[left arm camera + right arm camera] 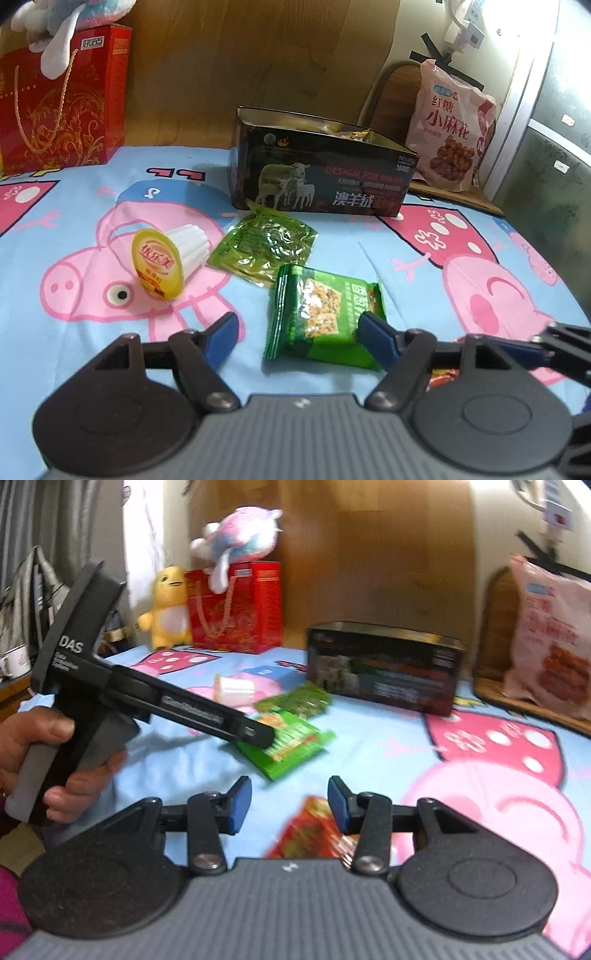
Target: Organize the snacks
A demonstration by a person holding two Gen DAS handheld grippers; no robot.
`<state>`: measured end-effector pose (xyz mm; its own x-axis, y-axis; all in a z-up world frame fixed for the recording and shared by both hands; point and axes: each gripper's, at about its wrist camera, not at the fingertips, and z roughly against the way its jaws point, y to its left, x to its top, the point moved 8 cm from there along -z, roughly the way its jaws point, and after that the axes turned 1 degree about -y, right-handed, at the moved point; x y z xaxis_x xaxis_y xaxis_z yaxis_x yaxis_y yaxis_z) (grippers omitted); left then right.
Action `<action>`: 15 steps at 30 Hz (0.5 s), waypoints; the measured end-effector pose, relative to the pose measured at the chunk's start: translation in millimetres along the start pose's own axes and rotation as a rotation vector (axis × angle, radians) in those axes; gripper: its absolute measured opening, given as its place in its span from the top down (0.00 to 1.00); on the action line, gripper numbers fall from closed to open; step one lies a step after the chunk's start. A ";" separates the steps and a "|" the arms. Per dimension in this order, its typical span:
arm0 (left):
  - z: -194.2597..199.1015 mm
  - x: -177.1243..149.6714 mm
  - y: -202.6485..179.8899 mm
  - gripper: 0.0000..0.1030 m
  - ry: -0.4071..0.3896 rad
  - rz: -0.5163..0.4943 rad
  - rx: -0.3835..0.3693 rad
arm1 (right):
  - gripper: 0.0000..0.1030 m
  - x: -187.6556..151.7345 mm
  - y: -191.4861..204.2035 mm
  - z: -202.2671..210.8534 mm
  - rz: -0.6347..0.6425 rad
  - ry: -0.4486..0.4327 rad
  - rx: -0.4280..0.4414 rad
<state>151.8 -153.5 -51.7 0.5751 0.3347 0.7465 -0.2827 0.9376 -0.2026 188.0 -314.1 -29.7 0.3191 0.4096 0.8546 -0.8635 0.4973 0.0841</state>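
My left gripper [297, 332] is spread around the green cracker pack [325, 317]; right gripper [290, 799] spread, empty; black box [321, 170] at twelve o'clock.

Each gripper had a ribbed grey housing flanked by two round black discs, with black linkage bars pinned by silver screws. The left gripper [297, 332] carried two blue pads on its black fingers [376, 334], and a small white mark sat at the centre of the housing edge. The right gripper [290, 801] was built alike, with the same blue pads. Seen from the side in the right wrist view, the left tool was black with a grey handle, white "DAS" lettering and smaller white print beneath. A magenta sleeve [13, 904] showed at the lower left.
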 end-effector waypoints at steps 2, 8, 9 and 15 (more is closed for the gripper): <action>1.1 -0.6 -0.1 0.27 -0.002 -0.007 0.013 | 0.52 -9.7 -8.6 9.1 -0.024 0.010 -0.019; 4.6 -3.3 -2.5 0.25 -0.007 -0.023 0.048 | 0.52 -37.5 -12.8 24.3 -0.030 0.047 -0.050; 5.1 -3.7 -2.6 0.25 -0.007 -0.024 0.055 | 0.52 -38.7 -9.9 23.9 -0.011 0.045 -0.062; 8.0 -7.2 -3.5 0.24 -0.004 -0.056 0.102 | 0.53 -29.8 -18.1 9.2 -0.017 0.041 -0.110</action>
<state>142.5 -159.9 -51.4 0.5888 0.2814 0.7577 -0.3269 0.9403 -0.0952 190.4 -342.3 -52.0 0.3510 0.4300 0.8318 -0.8102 0.5847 0.0396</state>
